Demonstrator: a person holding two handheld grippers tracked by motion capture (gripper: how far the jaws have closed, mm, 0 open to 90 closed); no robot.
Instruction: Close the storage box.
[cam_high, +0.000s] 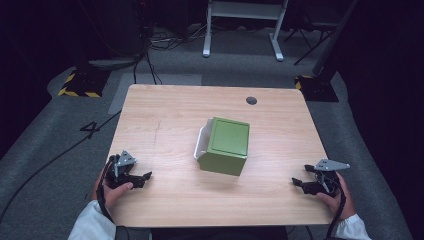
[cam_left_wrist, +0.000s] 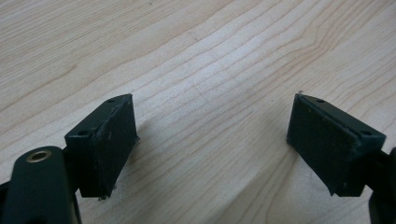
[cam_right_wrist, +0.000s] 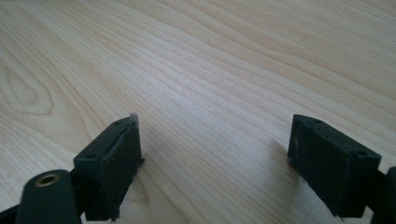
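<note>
Your left gripper (cam_high: 142, 177) low over near-left part of counter (cam_high: 165, 115), jaws spread wide, nothing between them; in left gripper view bare wood grain shows in gap ahead of jaws

Your right gripper (cam_high: 298, 184) low at near-right edge, jaws spread too, nothing pinched; bare wood between them in right gripper view

Green box (cam_high: 226, 146) sits mid-counter, well ahead of both jaw pairs, roughly between them, apart from each; white container (cam_high: 200, 145) touching box on side toward your left jaws
</note>
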